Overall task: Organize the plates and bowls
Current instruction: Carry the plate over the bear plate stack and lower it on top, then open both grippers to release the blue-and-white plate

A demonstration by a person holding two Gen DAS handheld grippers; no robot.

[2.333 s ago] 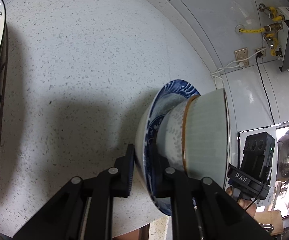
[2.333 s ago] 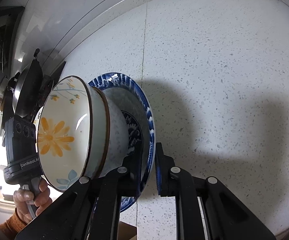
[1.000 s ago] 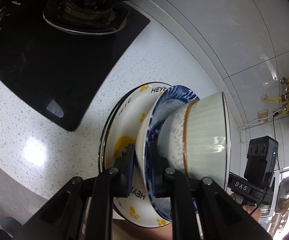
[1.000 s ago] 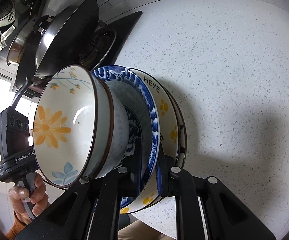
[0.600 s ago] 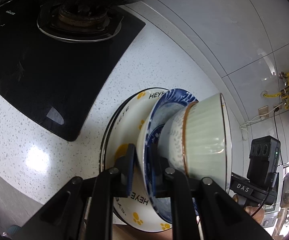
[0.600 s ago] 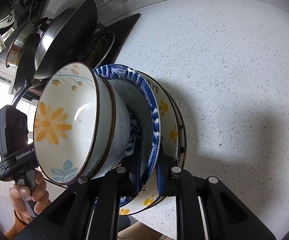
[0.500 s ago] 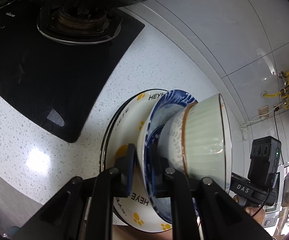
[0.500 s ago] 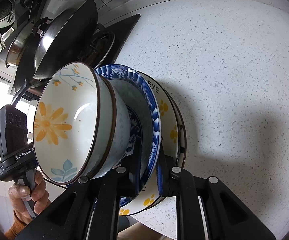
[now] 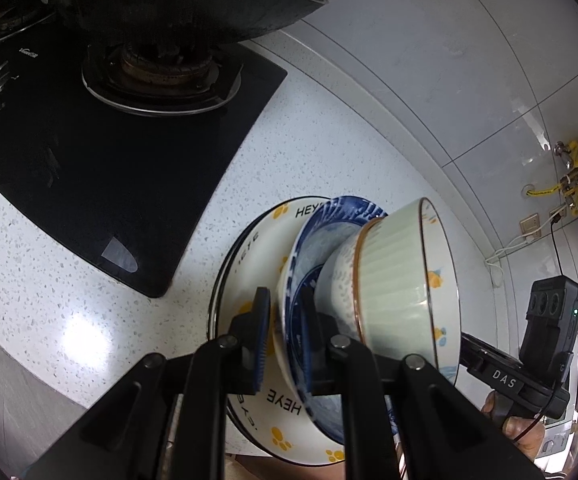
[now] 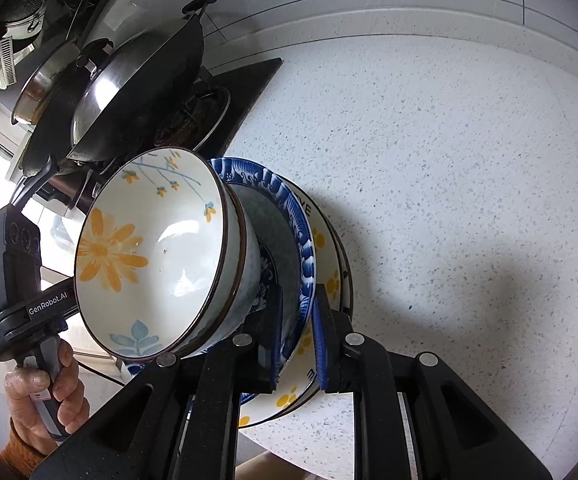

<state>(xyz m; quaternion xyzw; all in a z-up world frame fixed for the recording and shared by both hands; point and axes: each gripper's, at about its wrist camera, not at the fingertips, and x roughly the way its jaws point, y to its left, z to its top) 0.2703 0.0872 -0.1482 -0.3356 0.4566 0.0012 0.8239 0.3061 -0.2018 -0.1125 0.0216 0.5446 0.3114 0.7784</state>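
Note:
A blue-patterned plate [image 9: 301,256] carries two nested bowls, the upper one [image 10: 149,256] white inside with an orange flower. My left gripper [image 9: 283,328] is shut on the plate's near rim. From the opposite side my right gripper [image 10: 295,336] is shut on the same blue plate [image 10: 289,240]. The load hangs just over a white "HEYE" plate [image 9: 249,264] with yellow paw prints, which lies on a dark-rimmed plate on the speckled counter. Whether the blue plate touches the HEYE plate [image 10: 331,280] I cannot tell. A hand [image 10: 45,396] holds the left gripper's handle.
A black glass hob [image 9: 89,160] with a burner lies left of the plates, and a dark wok [image 10: 137,80] sits on it. The white speckled counter [image 10: 449,160] stretches to the right up to the tiled wall. The counter's front edge runs close below the plates.
The held stack has travelled from bare counter to above the HEYE plate beside the hob. Over the last second it shifted only slightly, and the wok shows more.

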